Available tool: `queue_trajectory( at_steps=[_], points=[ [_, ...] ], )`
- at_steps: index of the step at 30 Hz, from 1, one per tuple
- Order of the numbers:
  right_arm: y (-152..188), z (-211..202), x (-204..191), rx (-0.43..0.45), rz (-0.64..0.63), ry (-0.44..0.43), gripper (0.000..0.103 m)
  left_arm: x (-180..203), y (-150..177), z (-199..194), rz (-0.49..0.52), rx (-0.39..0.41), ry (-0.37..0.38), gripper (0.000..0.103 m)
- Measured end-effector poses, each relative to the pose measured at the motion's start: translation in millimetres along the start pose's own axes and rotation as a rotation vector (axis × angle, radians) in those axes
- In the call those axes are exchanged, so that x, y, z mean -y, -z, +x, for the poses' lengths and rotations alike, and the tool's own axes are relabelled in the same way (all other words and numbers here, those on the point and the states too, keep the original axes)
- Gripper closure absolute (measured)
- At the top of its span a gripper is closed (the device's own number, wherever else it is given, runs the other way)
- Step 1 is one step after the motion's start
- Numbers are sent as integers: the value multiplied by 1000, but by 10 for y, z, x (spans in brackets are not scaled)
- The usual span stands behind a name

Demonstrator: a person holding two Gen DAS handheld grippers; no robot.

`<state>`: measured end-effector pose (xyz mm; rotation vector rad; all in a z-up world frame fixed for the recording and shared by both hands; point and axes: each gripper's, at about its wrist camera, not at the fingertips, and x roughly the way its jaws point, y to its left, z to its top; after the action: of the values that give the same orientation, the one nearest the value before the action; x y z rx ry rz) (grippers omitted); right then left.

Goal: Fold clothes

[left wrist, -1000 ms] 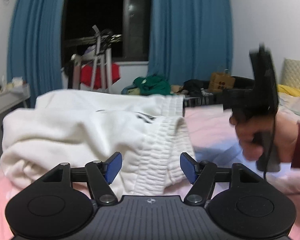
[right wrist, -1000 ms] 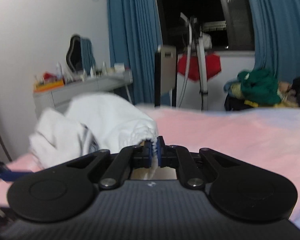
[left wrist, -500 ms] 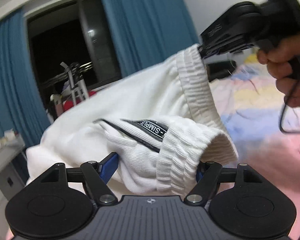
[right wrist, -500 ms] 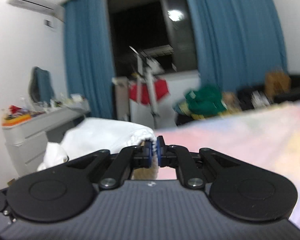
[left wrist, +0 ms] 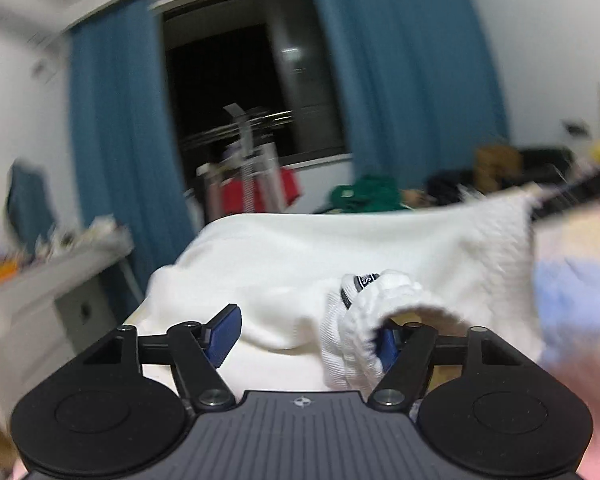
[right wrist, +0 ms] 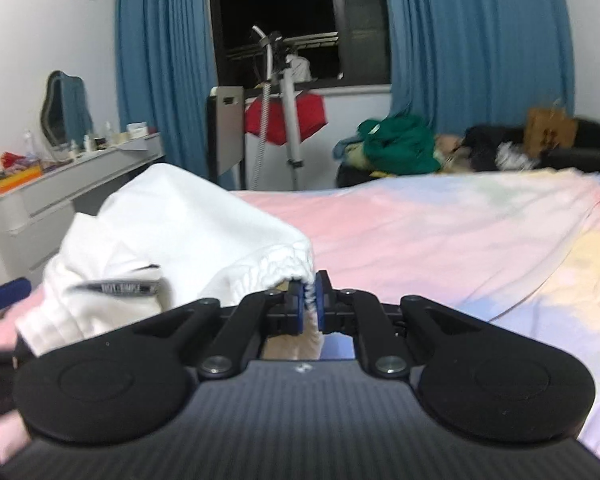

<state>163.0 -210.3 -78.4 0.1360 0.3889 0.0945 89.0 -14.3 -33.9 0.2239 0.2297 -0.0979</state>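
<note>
White garment, ribbed at the waistband, is lying bunched at the near left of the bed, part of it lifted clear of the pastel sheet. I am holding my right gripper pressed together on the gathered hem, a thin fold of white cloth pinched between its blue pads. I am holding my left gripper spread wide; the ribbed band is draping over its right finger, but nothing is being clamped. In the left wrist view the cloth is stretching from that band away to the far right, where the dark tip of the other tool is blurred at the frame edge. The long axis of the waistband is therefore running left to right between my two tools, with the bulk of the garment sagging to the far left of it. In my judgement the left tool is the nearer to the loose band, and any closing there turns on the cloth sitting between both fingers, not over one.
</note>
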Motion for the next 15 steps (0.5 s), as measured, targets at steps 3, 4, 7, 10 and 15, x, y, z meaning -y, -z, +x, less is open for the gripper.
queue_trajectory(
  at_steps=[3,4,7,10,15],
  points=[
    [23,65,15,-44,22,-33,91,-177,-73,27,-73,10,-66,40],
    [37,86,14,-56,26,-29,90,-242,-93,36,-99,4,-74,40],
    [83,215,32,-102,32,10,69,-384,-122,116,-138,-51,-84,40],
    [152,418,79,-155,61,6,65,-428,-108,219,-134,-111,-104,42],
    [242,737,153,-209,140,-31,65,-520,-17,211,-119,-184,-112,43]
  ],
)
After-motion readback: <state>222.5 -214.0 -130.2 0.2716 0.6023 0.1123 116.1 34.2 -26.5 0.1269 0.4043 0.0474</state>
